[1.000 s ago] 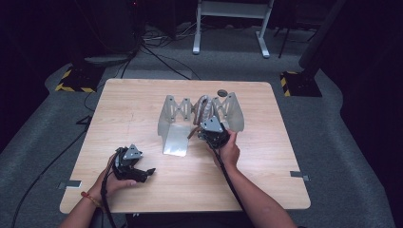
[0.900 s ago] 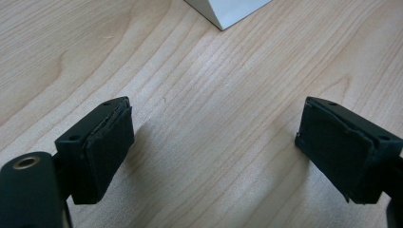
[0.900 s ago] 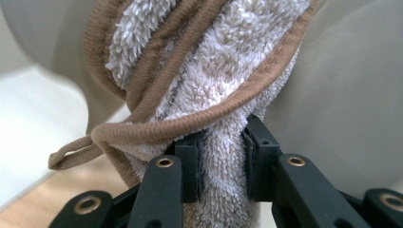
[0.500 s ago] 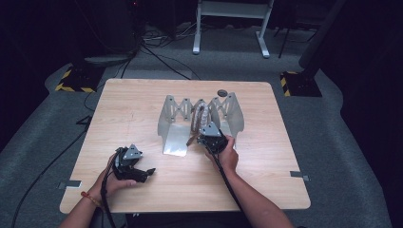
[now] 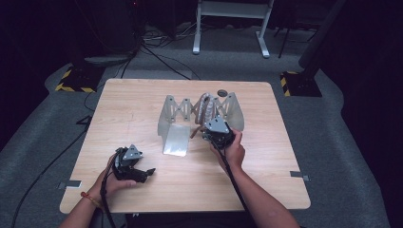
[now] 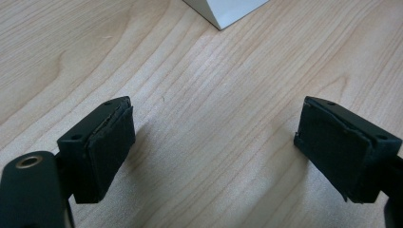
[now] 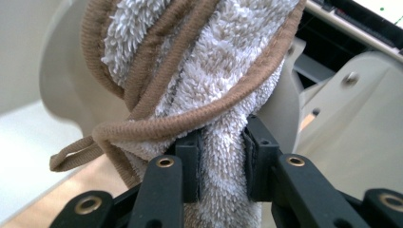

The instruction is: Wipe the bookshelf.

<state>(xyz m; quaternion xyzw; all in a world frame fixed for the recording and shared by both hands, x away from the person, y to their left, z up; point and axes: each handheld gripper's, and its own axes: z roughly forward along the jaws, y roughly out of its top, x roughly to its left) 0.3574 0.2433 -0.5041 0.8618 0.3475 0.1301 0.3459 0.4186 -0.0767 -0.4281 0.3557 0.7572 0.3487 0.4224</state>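
Right gripper (image 5: 209,127) draws back slightly toward 6 o'clock since earlier frame, jaws clamped on beige terry towel (image 7: 199,71). Towel drapes over accordion metal rack (image 5: 173,111), table (image 5: 133,102) centre. Removal begun, not complete. Left gripper (image 6: 214,142) idle, jaws wide, at 8 o'clock.

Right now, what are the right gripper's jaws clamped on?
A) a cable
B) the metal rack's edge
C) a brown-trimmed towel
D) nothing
C: in the right gripper view the right gripper has its jaws pressed on either side of the fluffy towel, which hangs in front of the rack.
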